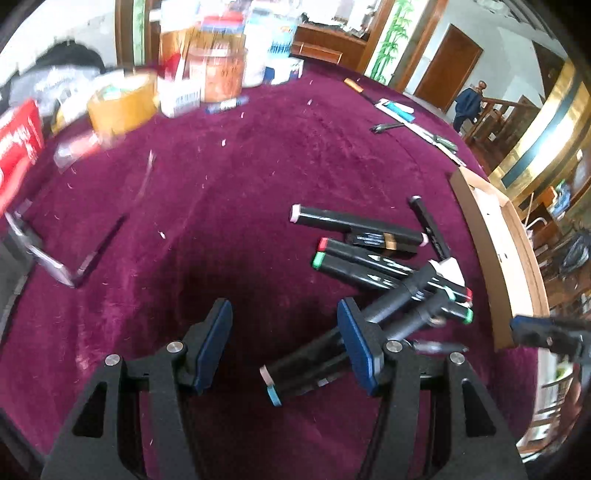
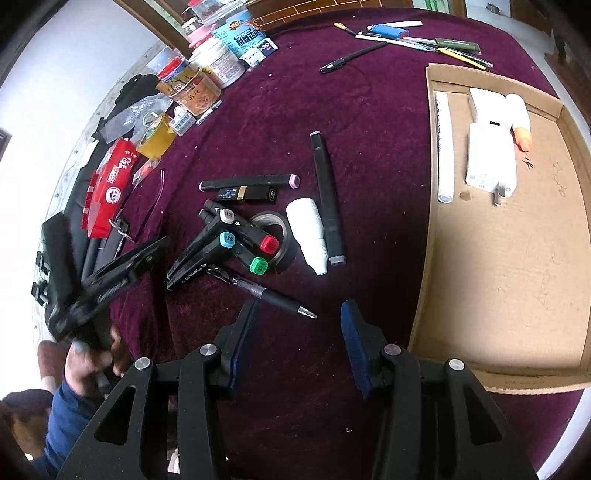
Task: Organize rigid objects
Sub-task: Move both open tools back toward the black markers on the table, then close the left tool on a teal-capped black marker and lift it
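Several black markers (image 1: 369, 258) with coloured caps lie heaped on the maroon cloth. My left gripper (image 1: 286, 347) hangs open just above the near end of the heap. The beige and teal caps (image 1: 269, 384) of two markers show in its gap, and its pads touch neither. In the right wrist view the same markers (image 2: 236, 236) lie beside a tape roll (image 2: 269, 225), a white bottle (image 2: 308, 232), a long grey-capped marker (image 2: 327, 199) and a gel pen (image 2: 269, 293). My right gripper (image 2: 299, 347) stands open and empty, just short of the pen's tip.
A flat cardboard tray (image 2: 517, 277) on the right holds a white power bank (image 2: 491, 155), a charger and a white tube. Jars, tape and a red box (image 2: 110, 184) crowd the far left. Pens and a lighter (image 2: 388, 31) lie at the back. A hand (image 2: 88, 362) holds the blurred left gripper.
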`<move>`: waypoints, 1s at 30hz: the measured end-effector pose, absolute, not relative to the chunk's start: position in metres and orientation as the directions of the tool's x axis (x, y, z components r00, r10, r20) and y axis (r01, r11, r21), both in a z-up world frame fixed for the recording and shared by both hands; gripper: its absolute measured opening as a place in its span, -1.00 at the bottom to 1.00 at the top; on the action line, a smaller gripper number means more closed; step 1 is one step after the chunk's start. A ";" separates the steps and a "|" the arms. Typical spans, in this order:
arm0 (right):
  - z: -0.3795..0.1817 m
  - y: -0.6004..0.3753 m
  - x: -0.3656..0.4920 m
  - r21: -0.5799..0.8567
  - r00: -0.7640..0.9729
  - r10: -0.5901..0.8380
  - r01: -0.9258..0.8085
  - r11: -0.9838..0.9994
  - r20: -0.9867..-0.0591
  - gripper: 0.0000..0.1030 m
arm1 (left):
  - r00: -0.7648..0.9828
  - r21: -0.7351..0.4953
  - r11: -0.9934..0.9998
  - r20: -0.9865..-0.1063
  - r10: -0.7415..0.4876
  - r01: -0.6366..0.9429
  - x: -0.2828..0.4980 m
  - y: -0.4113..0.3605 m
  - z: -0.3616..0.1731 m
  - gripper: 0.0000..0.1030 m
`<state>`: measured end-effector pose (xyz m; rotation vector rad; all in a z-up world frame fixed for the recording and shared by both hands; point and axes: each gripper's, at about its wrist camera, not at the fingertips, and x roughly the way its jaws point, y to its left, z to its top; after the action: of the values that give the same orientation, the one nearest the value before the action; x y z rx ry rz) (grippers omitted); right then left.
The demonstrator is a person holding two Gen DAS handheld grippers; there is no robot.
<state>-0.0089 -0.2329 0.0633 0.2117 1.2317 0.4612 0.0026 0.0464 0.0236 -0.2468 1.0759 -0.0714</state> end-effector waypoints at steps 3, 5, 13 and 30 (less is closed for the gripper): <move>0.063 -0.238 -0.011 0.400 0.262 0.444 -0.206 0.893 -0.857 -0.20 | 0.441 -0.305 0.948 -0.866 -0.235 -0.095 0.002 0.053 0.011 0.14; 0.062 -0.240 -0.010 0.404 0.263 0.442 -0.188 0.895 -0.857 -0.20 | 0.440 -0.310 0.948 -0.864 -0.246 -0.079 -0.005 0.048 0.012 0.14; 0.060 -0.239 -0.007 0.406 0.263 0.441 -0.180 0.896 -0.858 -0.20 | 0.361 -0.360 0.928 -0.857 -0.368 0.093 -0.040 0.003 0.018 0.15; 0.052 -0.237 -0.002 0.413 0.232 0.450 -0.192 0.890 -0.862 -0.20 | 0.411 -0.013 0.867 -0.877 -0.249 0.498 -0.088 -0.053 0.045 0.15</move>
<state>-0.0022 -0.2372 0.0520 0.2396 1.2639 0.4469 -0.0884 -0.0531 0.0451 0.2670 1.0475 -0.4769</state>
